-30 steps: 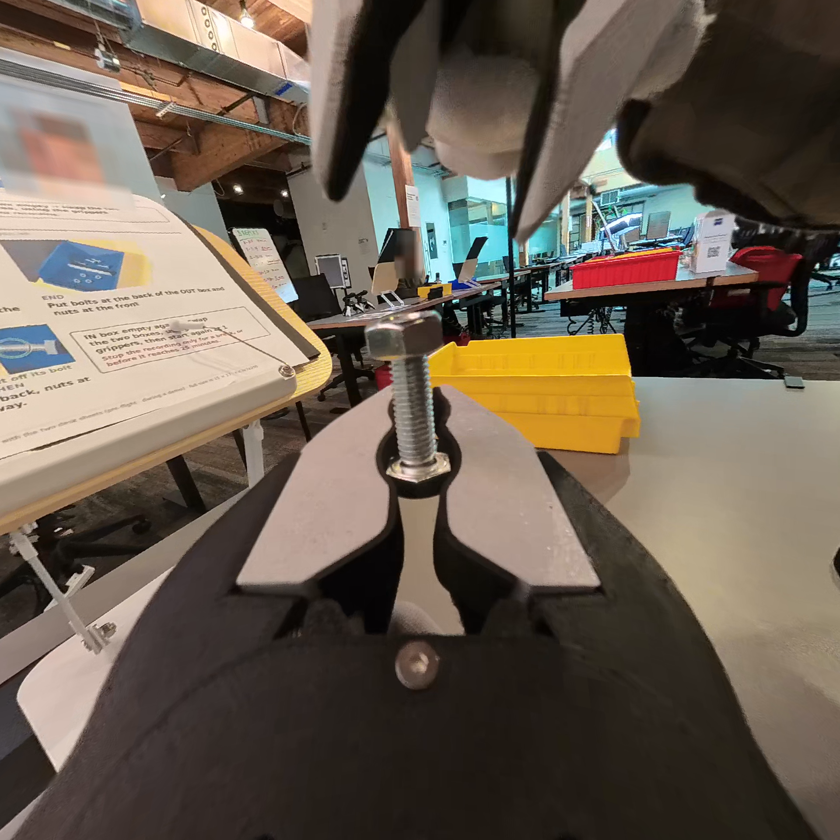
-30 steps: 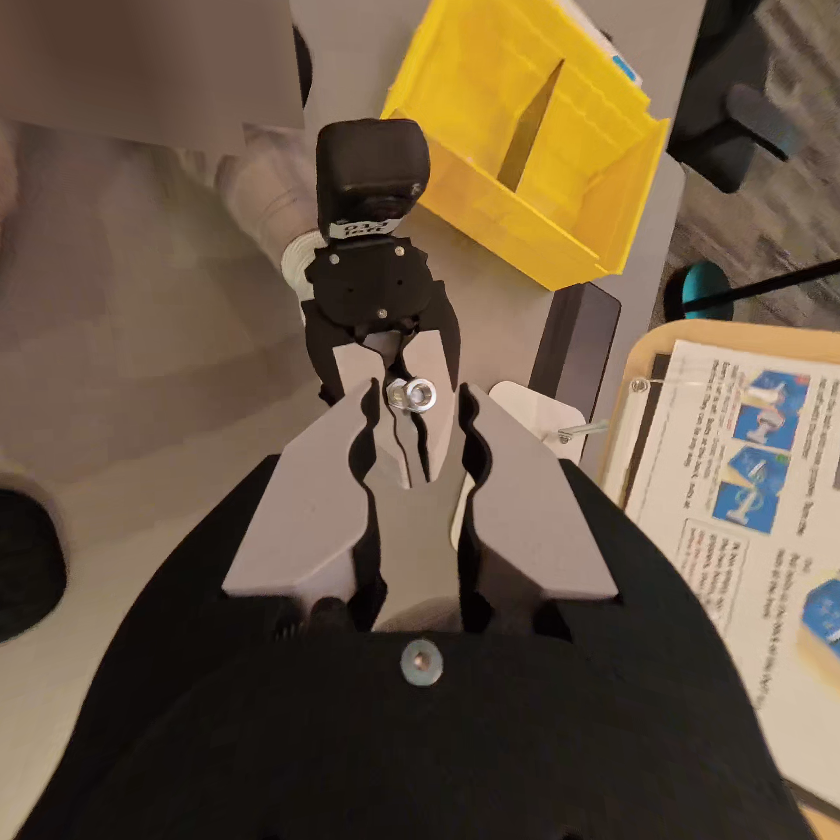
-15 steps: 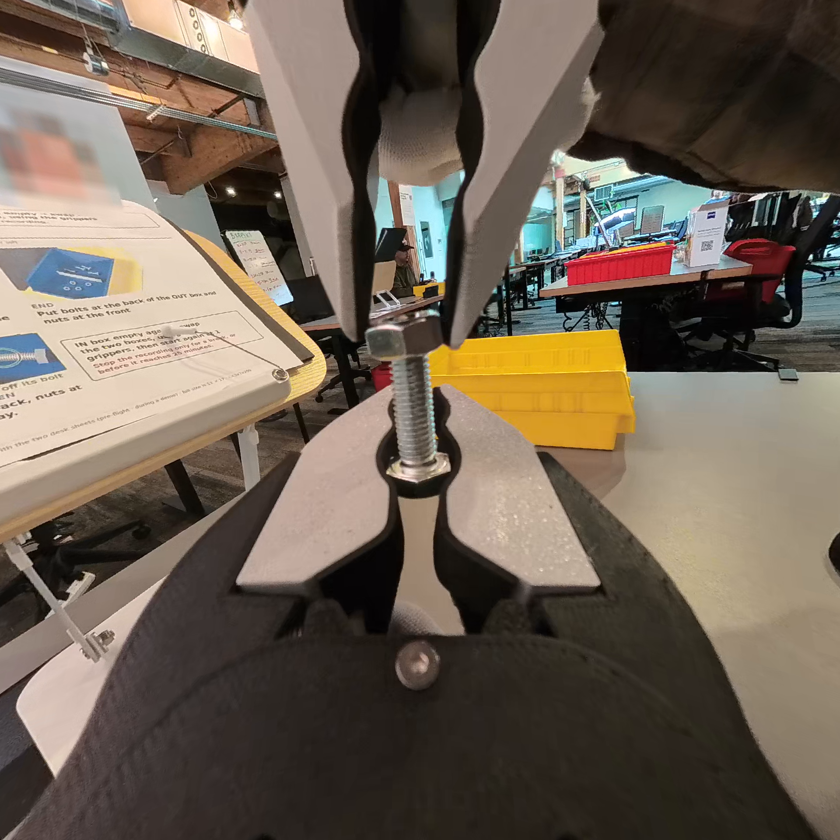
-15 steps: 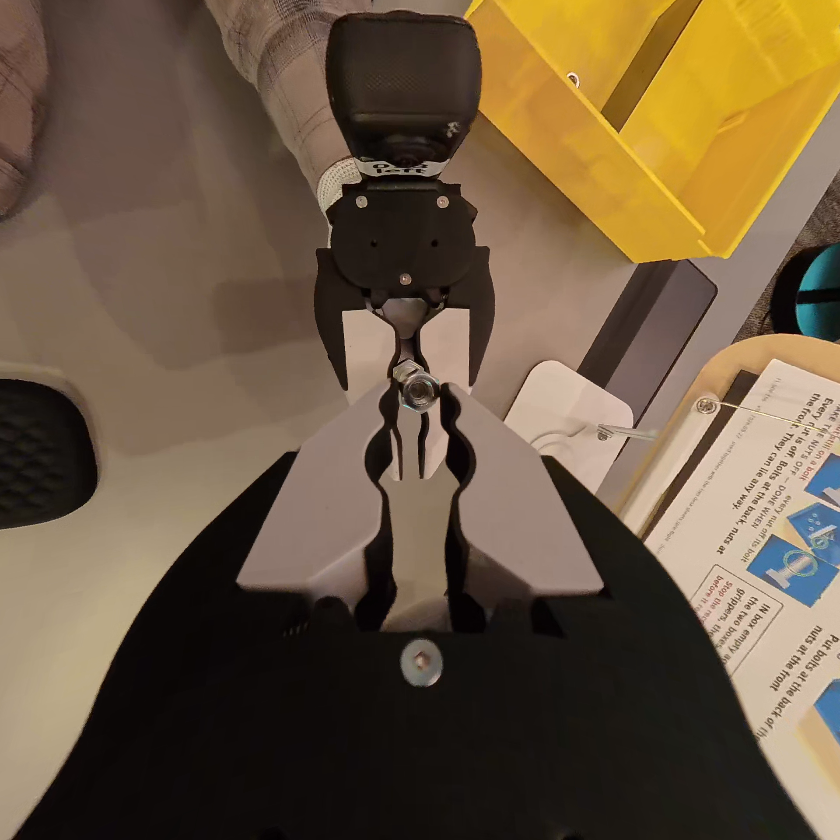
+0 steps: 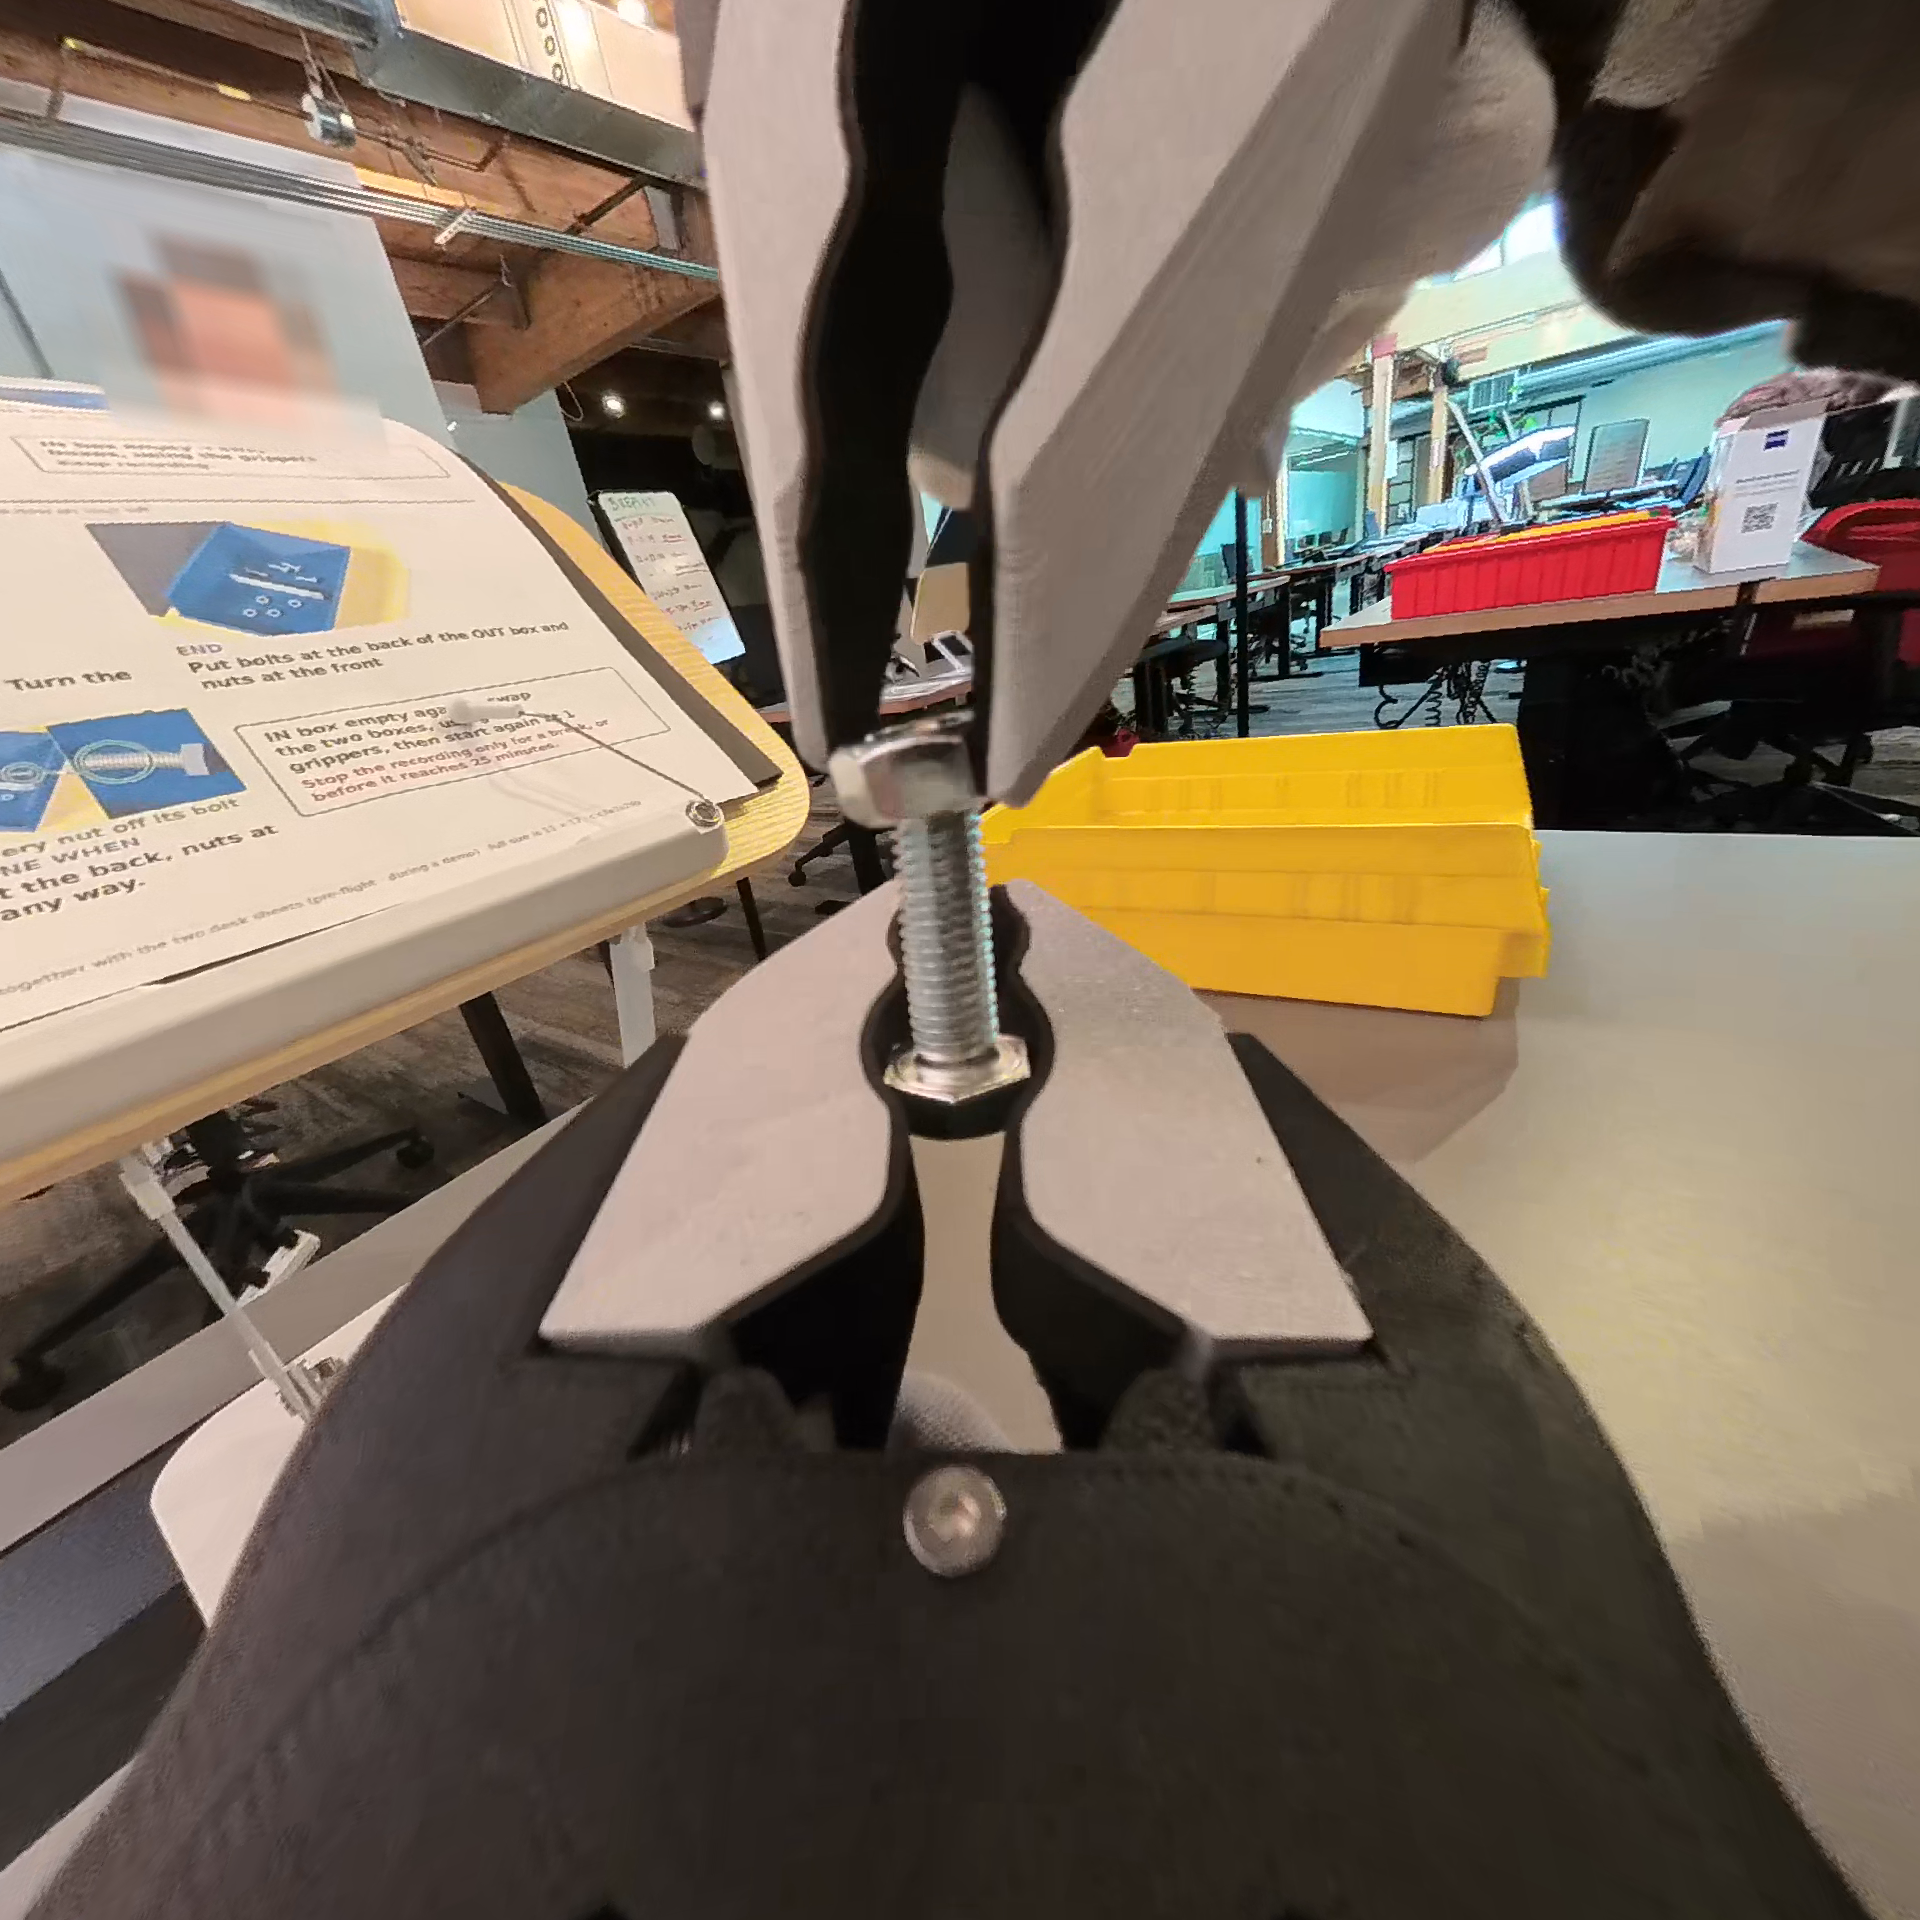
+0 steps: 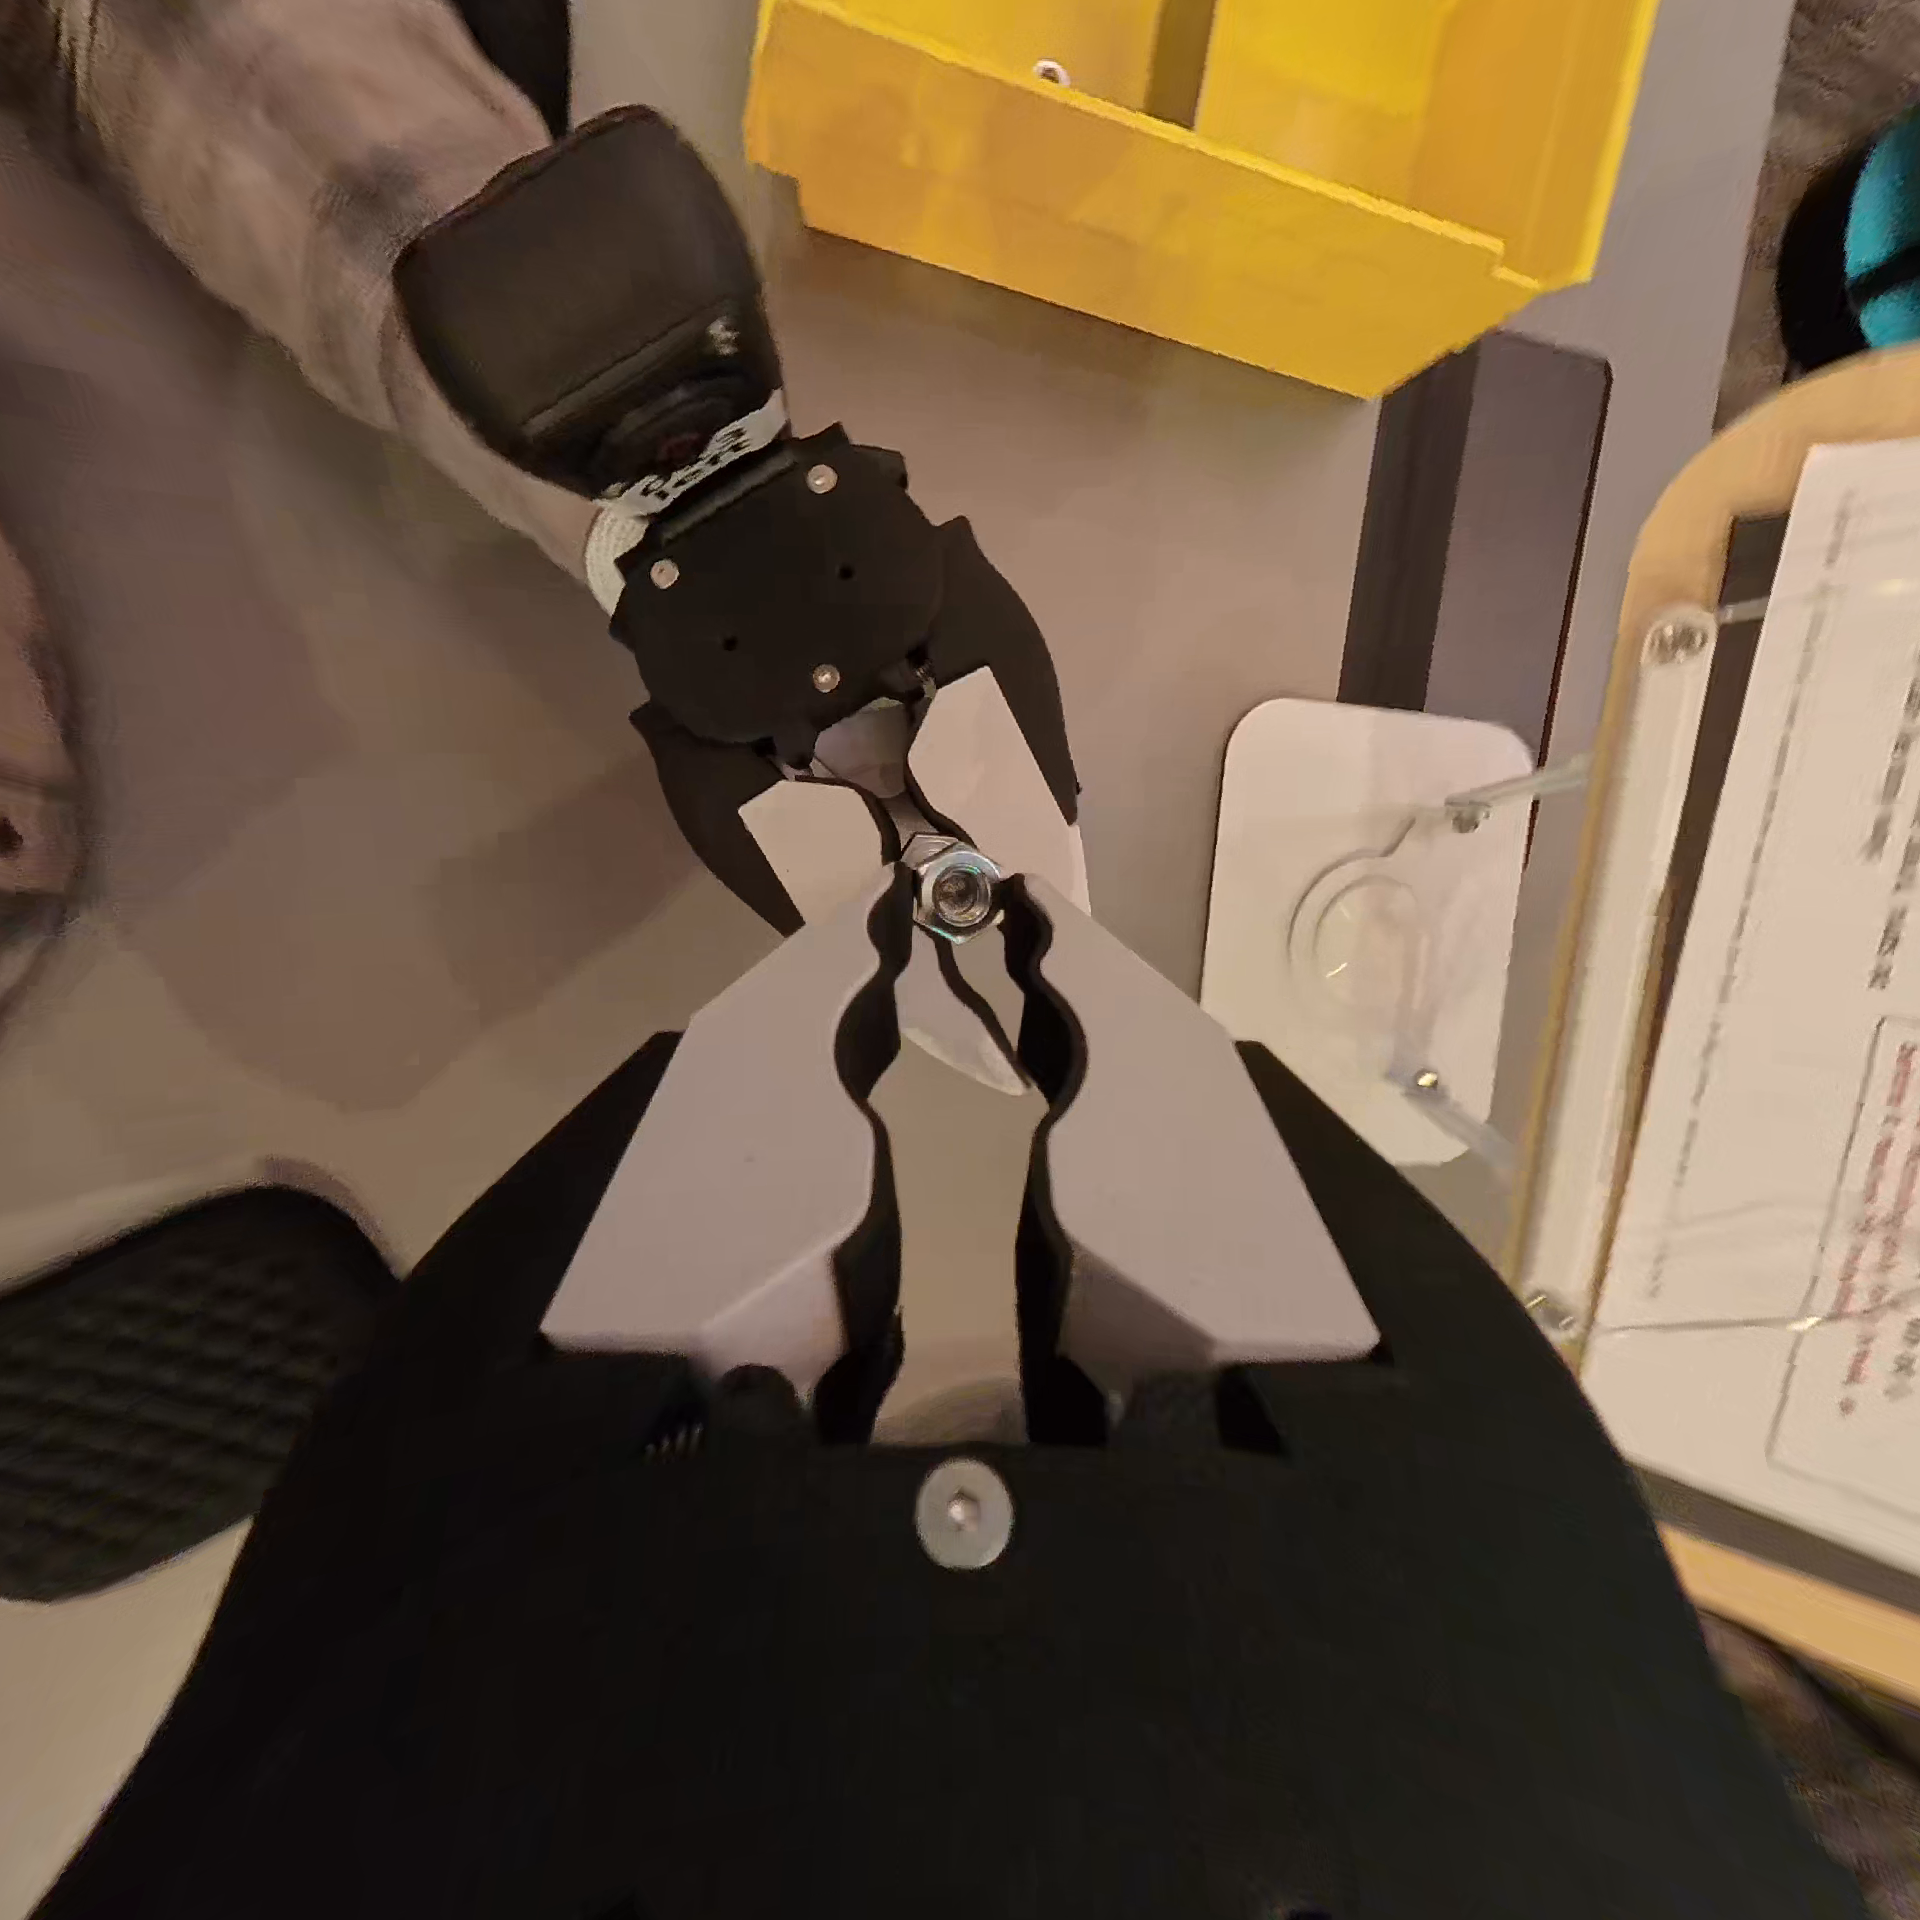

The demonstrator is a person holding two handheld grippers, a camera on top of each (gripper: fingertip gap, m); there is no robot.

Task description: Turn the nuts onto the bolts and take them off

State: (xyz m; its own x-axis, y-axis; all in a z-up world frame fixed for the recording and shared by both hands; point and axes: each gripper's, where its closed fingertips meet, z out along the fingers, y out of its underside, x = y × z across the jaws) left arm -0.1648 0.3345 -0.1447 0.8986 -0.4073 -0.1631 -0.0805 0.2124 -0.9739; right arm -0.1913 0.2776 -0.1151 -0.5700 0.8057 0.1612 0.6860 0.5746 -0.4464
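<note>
Bolt [image 5: 940, 914] is standing upright between my left gripper [image 5: 951, 997] fingers, closed on its nut [image 5: 956, 1070]; my right gripper [image 6: 961, 914] is pinching its head from above.

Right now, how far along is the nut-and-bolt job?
Done: one small ring-shaped piece, likely a nut, lies in the yellow bin.
In hand: the left gripper clamps the bolt upright by its head, and the right gripper pinches the nut at the thread's tip.
Left: turning that nut fully off or on; I cannot tell which.
</note>
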